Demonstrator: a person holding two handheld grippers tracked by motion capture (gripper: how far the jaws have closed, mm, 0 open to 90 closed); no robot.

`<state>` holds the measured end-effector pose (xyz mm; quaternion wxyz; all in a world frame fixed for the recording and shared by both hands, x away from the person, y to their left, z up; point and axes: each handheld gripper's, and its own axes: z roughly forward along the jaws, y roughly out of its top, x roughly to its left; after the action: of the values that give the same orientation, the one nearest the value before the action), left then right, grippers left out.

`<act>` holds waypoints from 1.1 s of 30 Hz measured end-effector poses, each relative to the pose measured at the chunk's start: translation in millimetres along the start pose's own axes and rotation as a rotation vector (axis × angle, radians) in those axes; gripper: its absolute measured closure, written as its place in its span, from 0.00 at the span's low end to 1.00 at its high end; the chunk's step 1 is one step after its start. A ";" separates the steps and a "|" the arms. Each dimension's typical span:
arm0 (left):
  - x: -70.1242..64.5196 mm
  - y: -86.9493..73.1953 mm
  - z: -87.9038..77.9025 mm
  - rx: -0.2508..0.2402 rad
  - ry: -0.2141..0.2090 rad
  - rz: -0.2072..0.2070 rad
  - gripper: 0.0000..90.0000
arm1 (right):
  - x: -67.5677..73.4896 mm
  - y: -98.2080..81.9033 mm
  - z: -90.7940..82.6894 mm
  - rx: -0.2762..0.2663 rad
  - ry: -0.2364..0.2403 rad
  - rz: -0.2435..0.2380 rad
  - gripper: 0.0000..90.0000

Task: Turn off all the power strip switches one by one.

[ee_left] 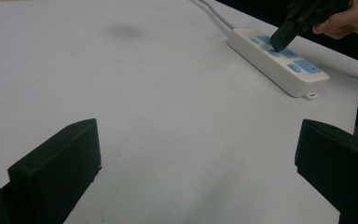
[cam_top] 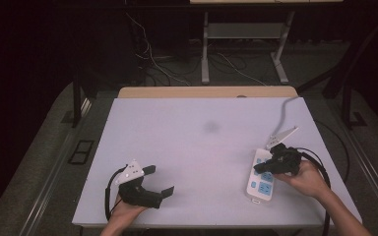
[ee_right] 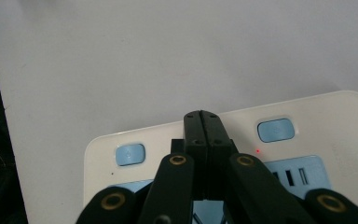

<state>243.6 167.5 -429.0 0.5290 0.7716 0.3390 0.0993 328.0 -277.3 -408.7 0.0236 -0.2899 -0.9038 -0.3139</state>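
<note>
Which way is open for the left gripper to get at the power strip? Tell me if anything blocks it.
Probably yes: bare table lies between the open left gripper and the power strip. The shut right gripper already presses down on the strip, crowding its middle.

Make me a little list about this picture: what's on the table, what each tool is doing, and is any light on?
table: white top, with a faint dark smudge near the middle
power strip: white with blue sockets and buttons, near the right edge, cord running off the far side
right tool: shut, tip pressed down on the strip between two blue buttons
left tool: open, over bare table at the near left, holding nothing
light: small red dot lit on the strip
</note>
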 end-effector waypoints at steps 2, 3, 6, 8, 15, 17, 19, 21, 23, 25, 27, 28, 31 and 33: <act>-0.1 0.1 0.0 0.000 0.000 0.001 0.00 | 0.6 -0.3 -0.6 -0.006 0.000 0.000 1.00; 0.0 0.0 0.0 0.000 0.000 0.001 0.00 | 0.8 -0.3 -1.3 -0.010 0.002 0.000 1.00; 0.2 0.0 -0.2 -0.001 0.000 -0.001 0.00 | 1.3 0.3 -4.2 -0.024 0.012 0.006 1.00; 0.3 0.0 -0.4 -0.002 0.000 0.000 0.00 | 0.9 0.3 -6.1 -0.029 0.017 0.007 1.00; 0.1 0.0 -0.3 -0.001 -0.001 0.001 0.00 | 0.5 2.3 -14.0 -0.037 0.015 0.015 1.00; 0.1 0.0 -0.3 -0.001 0.000 0.000 0.00 | 0.3 3.8 -17.0 -0.042 0.011 0.013 1.00; 0.0 0.0 -0.3 -0.001 0.000 0.000 0.00 | -0.6 5.2 -19.9 -0.046 0.008 0.013 1.00; 0.0 0.1 -0.2 -0.001 -0.001 0.001 0.00 | -1.8 6.2 -21.9 -0.046 0.006 0.015 1.00; 0.1 0.1 -0.2 0.000 0.000 0.001 0.00 | -2.9 7.1 -23.9 -0.043 0.003 0.016 1.00; 0.2 0.0 -0.2 0.000 -0.001 0.000 0.00 | -4.2 8.1 -25.5 -0.044 -0.001 0.018 1.00; 0.1 0.0 -0.2 0.000 -0.001 0.001 0.00 | -5.3 9.3 -27.2 -0.044 -0.004 0.019 1.00; 0.0 0.1 -0.2 0.000 -0.001 0.001 0.00 | -5.9 10.0 -27.9 -0.046 -0.006 0.019 1.00; 0.0 0.1 -0.1 0.000 -0.001 0.002 0.00 | -8.2 11.7 -29.3 -0.045 -0.008 0.020 1.00; 0.3 0.1 -0.2 0.001 -0.001 0.001 0.00 | -9.8 12.9 -30.0 -0.041 -0.009 0.022 1.00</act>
<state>243.7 167.8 -429.0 0.5287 0.7721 0.3383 0.0991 338.9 -291.5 -379.8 0.0170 -0.3017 -0.8940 -0.3308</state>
